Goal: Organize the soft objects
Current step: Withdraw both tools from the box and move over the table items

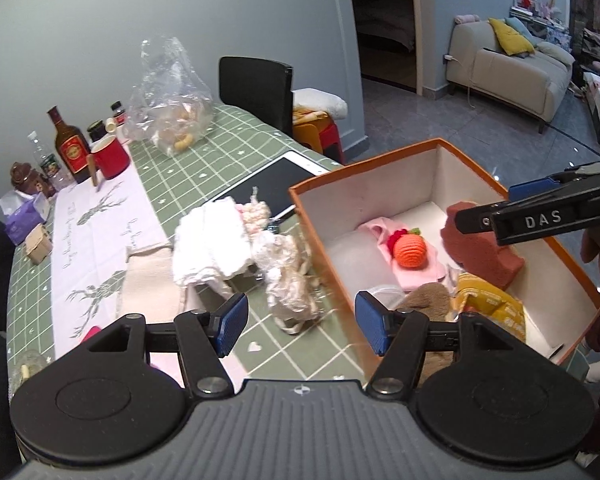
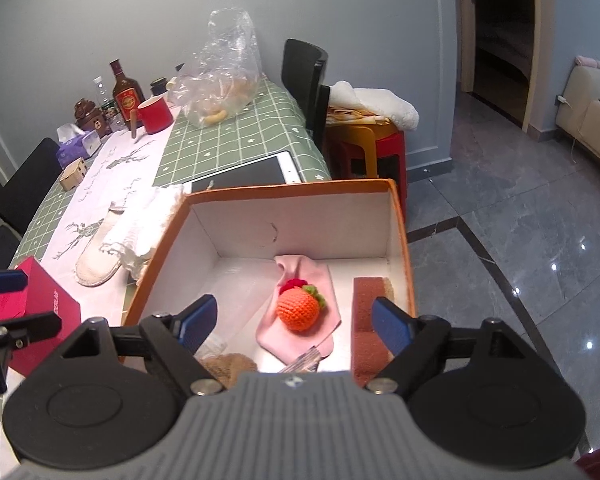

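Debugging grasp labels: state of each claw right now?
Left claw: open, holding nothing, over the table beside the orange box.
Right claw: open, holding nothing, over the box interior.

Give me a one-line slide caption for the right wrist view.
Open right gripper hovers over the orange box holding a crocheted orange fruit on a pink cloth beside a brown sponge.

Our right gripper [image 2: 294,322] over the box [image 2: 292,190]

Its jaws stand apart and empty; below we see a crocheted orange [image 2: 299,310] on pink cloth [image 2: 300,268].
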`<state>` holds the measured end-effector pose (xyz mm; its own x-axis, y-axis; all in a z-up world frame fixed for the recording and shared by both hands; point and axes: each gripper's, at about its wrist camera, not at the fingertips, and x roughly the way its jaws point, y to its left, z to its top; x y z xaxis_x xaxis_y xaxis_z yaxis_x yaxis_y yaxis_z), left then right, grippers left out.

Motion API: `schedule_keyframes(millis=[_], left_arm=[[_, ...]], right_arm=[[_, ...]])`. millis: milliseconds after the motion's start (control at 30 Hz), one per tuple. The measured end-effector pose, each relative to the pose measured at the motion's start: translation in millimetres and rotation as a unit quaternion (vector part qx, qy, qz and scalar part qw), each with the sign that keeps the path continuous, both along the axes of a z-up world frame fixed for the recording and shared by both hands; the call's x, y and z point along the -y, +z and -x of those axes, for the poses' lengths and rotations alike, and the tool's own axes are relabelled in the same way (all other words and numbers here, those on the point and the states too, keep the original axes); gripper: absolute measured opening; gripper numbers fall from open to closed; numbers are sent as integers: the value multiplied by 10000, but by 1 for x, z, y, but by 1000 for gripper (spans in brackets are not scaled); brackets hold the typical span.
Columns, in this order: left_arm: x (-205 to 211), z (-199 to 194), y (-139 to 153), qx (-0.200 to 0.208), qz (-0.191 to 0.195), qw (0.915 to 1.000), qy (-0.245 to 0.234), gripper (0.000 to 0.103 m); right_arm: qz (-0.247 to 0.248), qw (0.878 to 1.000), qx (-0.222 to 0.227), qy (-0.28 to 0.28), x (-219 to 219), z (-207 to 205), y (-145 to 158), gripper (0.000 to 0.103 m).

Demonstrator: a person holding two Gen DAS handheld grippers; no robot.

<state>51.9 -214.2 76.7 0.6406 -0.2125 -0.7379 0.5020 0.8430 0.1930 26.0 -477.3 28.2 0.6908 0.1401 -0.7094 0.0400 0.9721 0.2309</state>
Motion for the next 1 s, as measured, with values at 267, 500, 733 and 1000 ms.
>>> schedule_keyframes(millis=[267,500,733,1000], left_arm=[[-43,-10,-14,-36,202,9991,360,75],[-62,-19,-33,99,247,9982,532,79],[-56,-42,-56,73,618,9963,589,80],[-49,-80,-83,-237,1293,9866,962,80]], right_arm=[[159,9988,216,404,-30,3,11,83],[294,9962,428,697,-61,5,22,83],[501,9938,538,839,-81,7,26,83],[573,9932,516,868,-82,4,23,83]])
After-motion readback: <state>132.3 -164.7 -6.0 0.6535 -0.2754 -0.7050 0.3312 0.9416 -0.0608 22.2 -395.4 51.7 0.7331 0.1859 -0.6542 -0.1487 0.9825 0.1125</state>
